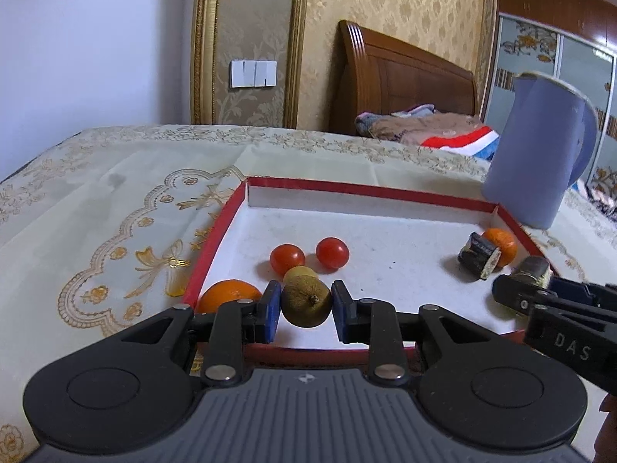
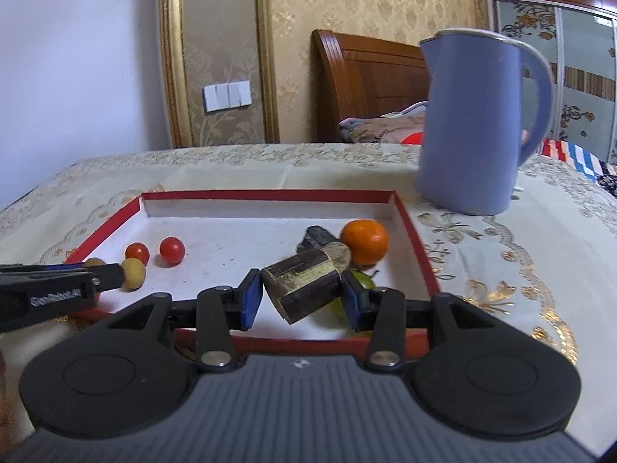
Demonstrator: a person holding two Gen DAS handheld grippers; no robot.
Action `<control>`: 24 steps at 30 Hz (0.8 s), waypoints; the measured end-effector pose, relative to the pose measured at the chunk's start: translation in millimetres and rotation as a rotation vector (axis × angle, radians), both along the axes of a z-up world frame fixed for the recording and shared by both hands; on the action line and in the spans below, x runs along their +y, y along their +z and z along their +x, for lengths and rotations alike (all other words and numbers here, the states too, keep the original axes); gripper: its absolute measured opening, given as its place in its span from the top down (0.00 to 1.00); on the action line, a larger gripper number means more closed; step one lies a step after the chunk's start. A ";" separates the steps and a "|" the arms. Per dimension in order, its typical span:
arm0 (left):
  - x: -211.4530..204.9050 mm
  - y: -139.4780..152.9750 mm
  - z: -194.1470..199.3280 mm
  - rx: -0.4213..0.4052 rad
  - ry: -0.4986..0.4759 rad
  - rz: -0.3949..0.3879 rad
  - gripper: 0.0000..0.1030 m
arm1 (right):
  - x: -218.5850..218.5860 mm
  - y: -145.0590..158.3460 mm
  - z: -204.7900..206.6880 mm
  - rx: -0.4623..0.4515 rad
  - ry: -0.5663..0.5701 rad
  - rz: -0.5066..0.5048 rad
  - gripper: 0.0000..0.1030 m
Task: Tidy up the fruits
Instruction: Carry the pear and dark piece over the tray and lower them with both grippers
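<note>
1. The left hand-held gripper (image 1: 305, 310) holds a small yellow-green fruit (image 1: 305, 306) between its blue pads, which press on both sides of it. The fruit hangs over the near part of the red-rimmed tray (image 1: 358, 187), its stem end facing the camera.
2. The right hand-held gripper (image 2: 302, 299) holds a short dark cane piece (image 2: 302, 287), tilted, with a pale cut end turned down toward the camera. Its pads (image 2: 251, 301) sit against both ends of the piece, and it is over the near right part of the tray (image 2: 270, 194).
3. Just behind the held fruit lies a second yellow-green fruit (image 1: 299, 272), and past it two cherry tomatoes (image 1: 287, 257) (image 1: 332, 252) lie side by side on the white tray floor.
4. An orange (image 1: 230, 299) sits in the near left corner of the tray, partly hidden by the left gripper's finger.
5. In the far right corner a second orange (image 2: 364, 242) touches another dark cane piece (image 2: 318, 237); the left wrist view shows the same pair (image 1: 500, 245) (image 1: 479, 256).
6. Something green (image 2: 364, 279) lies under and behind the right gripper's right pad; what it is cannot be told.
7. The tray rests on a surface covered with a cream cloth with gold embroidery (image 2: 482, 270).
8. A blue jug (image 2: 472, 123) stands upright on the cloth just beyond the tray's far right corner.
9. Behind the surface are a wooden headboard (image 1: 405, 81), folded bedding (image 1: 424, 125) and a wall switch (image 1: 253, 73).
</note>
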State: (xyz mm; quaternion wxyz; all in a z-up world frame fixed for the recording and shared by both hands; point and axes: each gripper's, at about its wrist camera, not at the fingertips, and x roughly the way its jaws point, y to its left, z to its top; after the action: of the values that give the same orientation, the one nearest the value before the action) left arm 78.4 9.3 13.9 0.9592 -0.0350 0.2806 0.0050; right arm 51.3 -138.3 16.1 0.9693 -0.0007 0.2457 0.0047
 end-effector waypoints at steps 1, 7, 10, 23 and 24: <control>-1.7 -1.0 2.5 0.004 0.000 0.009 0.73 | 1.8 -1.6 3.4 0.009 0.006 -0.004 0.60; -5.4 -7.8 19.3 0.034 0.011 0.033 0.73 | 11.3 -14.1 21.3 0.062 0.022 -0.029 0.60; -8.0 -10.3 22.0 0.028 0.017 0.058 0.73 | 11.5 -19.3 26.9 0.085 0.012 -0.031 0.60; -11.7 -13.5 32.5 -0.002 0.018 0.108 0.73 | 11.5 -21.2 52.6 0.070 -0.044 -0.071 0.60; -12.7 -13.8 31.6 -0.002 0.014 0.108 0.73 | 11.7 -21.1 54.6 0.068 -0.043 -0.073 0.60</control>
State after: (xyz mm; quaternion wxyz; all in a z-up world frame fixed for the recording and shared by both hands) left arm 110.0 -3.4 0.0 0.9599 0.0148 0.2785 0.0268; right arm 105.9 -126.7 -5.1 0.9596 -0.0306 0.2786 -0.0253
